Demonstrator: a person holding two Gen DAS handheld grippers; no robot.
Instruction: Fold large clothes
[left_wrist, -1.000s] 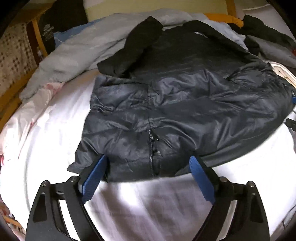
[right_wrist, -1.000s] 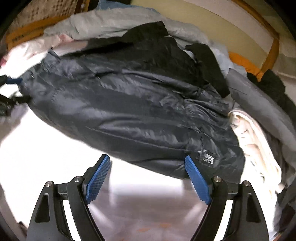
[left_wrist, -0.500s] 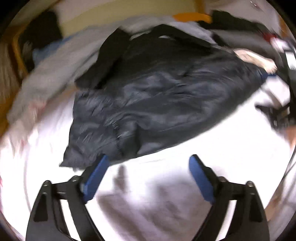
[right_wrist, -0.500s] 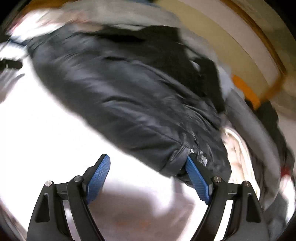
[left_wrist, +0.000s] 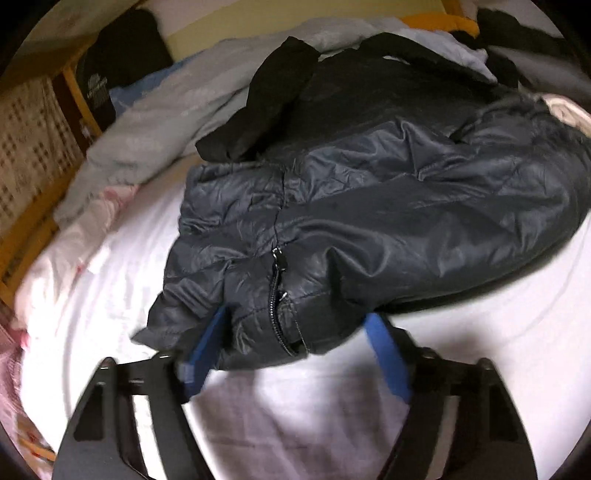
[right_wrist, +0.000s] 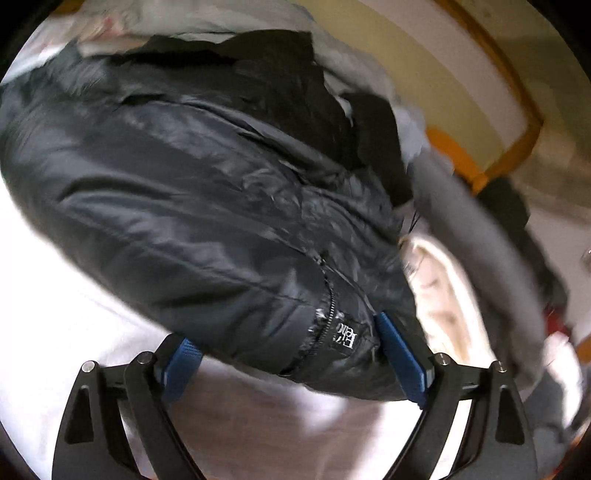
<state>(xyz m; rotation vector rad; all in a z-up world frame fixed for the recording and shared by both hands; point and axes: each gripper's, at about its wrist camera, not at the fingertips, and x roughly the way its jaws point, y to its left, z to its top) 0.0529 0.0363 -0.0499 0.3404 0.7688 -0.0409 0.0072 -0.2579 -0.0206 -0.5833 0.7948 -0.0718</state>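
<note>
One white bed sheet (left_wrist: 498, 350) spans the whole near area. Dark padded jacket (left_wrist: 369, 221) lies flat on it, hem edge toward both cameras, zipper (left_wrist: 276, 291) running up its front. Grey bedding (left_wrist: 166, 122) and a black garment (left_wrist: 269, 99) are piled behind the jacket, cream cloth (right_wrist: 443, 291) at its far right end. Left gripper (left_wrist: 295, 332): jaws closing, hem bunched between them at the zipper; left pad sits against the fabric, right pad just at its edge, no clear pinch. Right gripper (right_wrist: 291, 350): jaws closing slightly, spread wide around the jacket corner with the small logo label (right_wrist: 345, 336); pad contact is unclear.
</note>
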